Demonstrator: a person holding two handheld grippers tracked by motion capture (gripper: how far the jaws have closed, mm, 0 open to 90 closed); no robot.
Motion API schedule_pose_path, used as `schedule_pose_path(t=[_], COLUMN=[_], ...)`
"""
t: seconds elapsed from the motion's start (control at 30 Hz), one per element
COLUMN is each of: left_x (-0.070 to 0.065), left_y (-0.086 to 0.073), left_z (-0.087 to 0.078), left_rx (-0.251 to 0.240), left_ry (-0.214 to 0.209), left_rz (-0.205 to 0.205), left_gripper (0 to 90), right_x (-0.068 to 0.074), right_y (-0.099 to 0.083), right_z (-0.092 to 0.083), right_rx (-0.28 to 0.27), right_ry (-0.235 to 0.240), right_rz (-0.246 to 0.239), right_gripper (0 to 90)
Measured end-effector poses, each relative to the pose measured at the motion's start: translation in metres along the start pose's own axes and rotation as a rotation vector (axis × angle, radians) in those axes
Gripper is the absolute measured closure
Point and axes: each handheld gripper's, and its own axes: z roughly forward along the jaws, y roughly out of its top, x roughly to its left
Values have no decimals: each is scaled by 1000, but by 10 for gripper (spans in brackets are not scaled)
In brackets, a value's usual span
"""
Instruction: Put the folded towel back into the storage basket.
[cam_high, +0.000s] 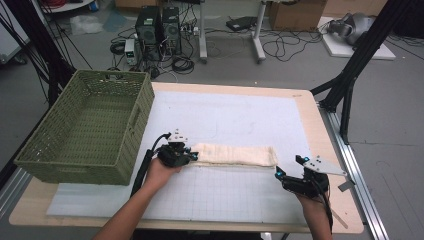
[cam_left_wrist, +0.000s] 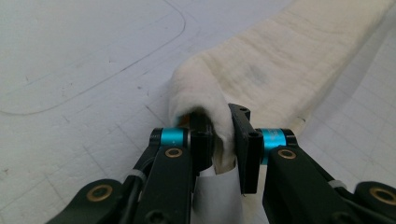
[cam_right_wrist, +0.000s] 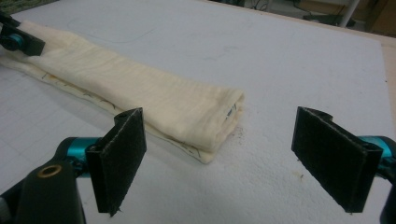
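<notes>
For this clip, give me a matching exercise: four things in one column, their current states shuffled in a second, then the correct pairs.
Things:
1. left gripper
2. right gripper
3. folded cloth
4. green basket

States:
A. jaws wide apart, holding nothing
B. sits at the table's left side
C. jaws pinched on one end of the cloth
D. lies in a long strip on the white mat

Pairs: 1-C, 2-A, 3-D, 4-B

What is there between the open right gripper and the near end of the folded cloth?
Nothing visible. In the right gripper view, bare white mat lies between the right gripper and the cloth end. The left gripper is shut on the far end.
</notes>
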Motion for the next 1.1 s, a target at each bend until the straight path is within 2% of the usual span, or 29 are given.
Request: schedule_pose_path(t=[0.2,0.23,0.27,0.3,0.37,0.5,0.63,0.83,0.9,0.97,1.07,1.1], left_x=[-1,-1,-1,-2,-3,-4,-5,-6,-7,-7,-8,-8], left_y=[1,2,2,3,4,4,5,6,6,6,6,5], left_z=[-5,-8,-8,-11,-12,-15,-17,-20,-21,-22,-23,-23], left_rx=[-42,-71,-71,-94,-100,-113,-124,-137,-143,-150,-155,-156], left_ry=[-11,-20,-20,-28,-30,-34,-38,-44,-46,-52,-53,-56], left_rz=[1,-1,-1,0,-1,8,11,26,27,34,37,39], left_gripper=[791,791,791,791,791,791,790,787,786,787,786,785], right_x=[-1,-1,-1,-1,-1,-3,-2,-4,-7,-8,-9,-9], right_y=[0,0,0,1,1,4,8,13,14,14,12,11], right_z=[1,1,1,2,3,9,20,34,45,49,59,66], right_rx=[0,-3,-3,-3,-5,-3,17,54,84,93,124,141], right_ry=[-1,-1,-1,-3,-3,6,24,24,13,6,19,16], right_rz=[1,0,0,2,2,36,31,35,38,44,56,47], right_gripper=[163,163,163,163,163,162,162,162,162,162,163,163])
